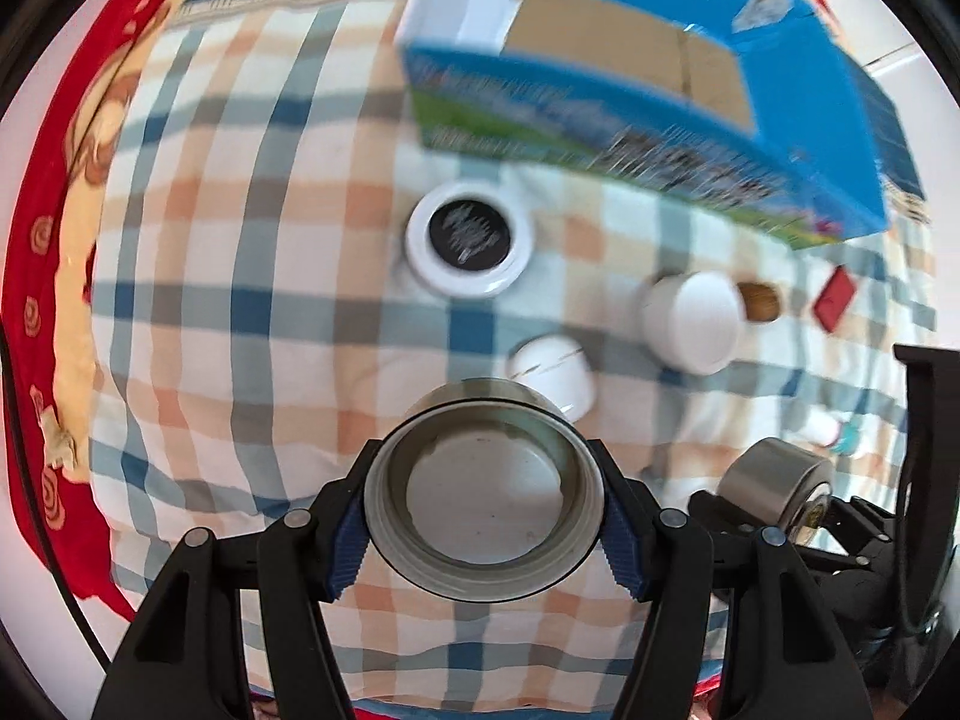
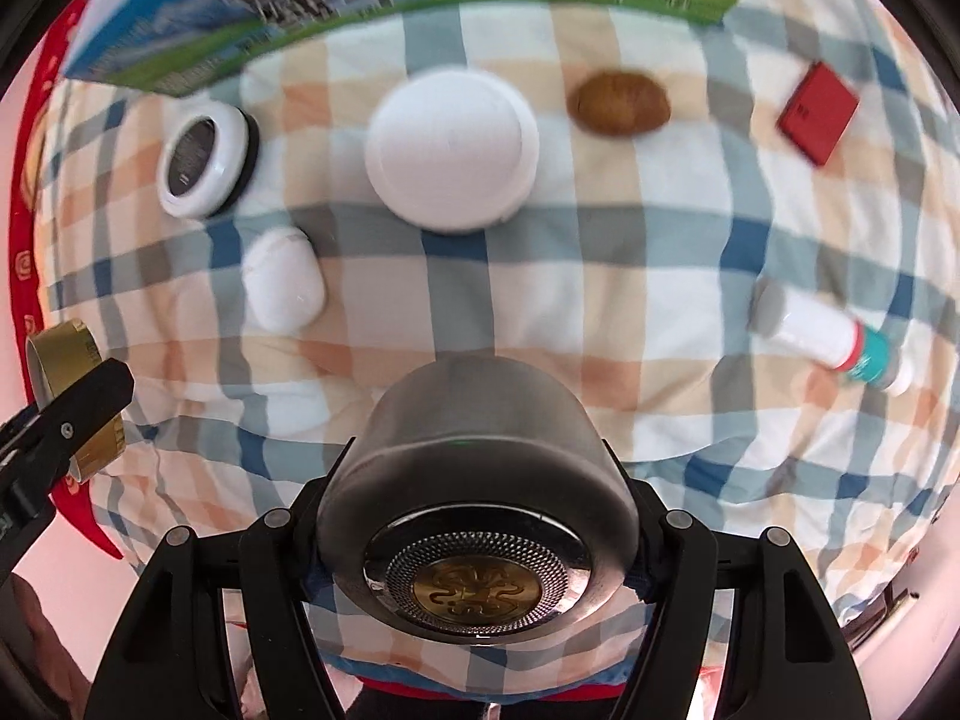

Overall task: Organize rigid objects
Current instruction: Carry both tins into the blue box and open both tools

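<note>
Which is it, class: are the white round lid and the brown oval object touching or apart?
Apart. The right wrist view shows checked cloth between the white round lid and the brown oval object.

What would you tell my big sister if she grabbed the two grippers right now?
Left gripper: shut on the open grey metal ring-shaped lid, held above the checked cloth.
Right gripper: shut on the round steel canister with a brass medallion.
On the cloth: white-rimmed black round jar, large white round lid, small white case, brown oval piece, red square box, white tube with teal band.
The blue printed cardboard box stands open behind them.
Done: two pieces picked up.
Left: probably placing both, then collecting the rest.
</note>
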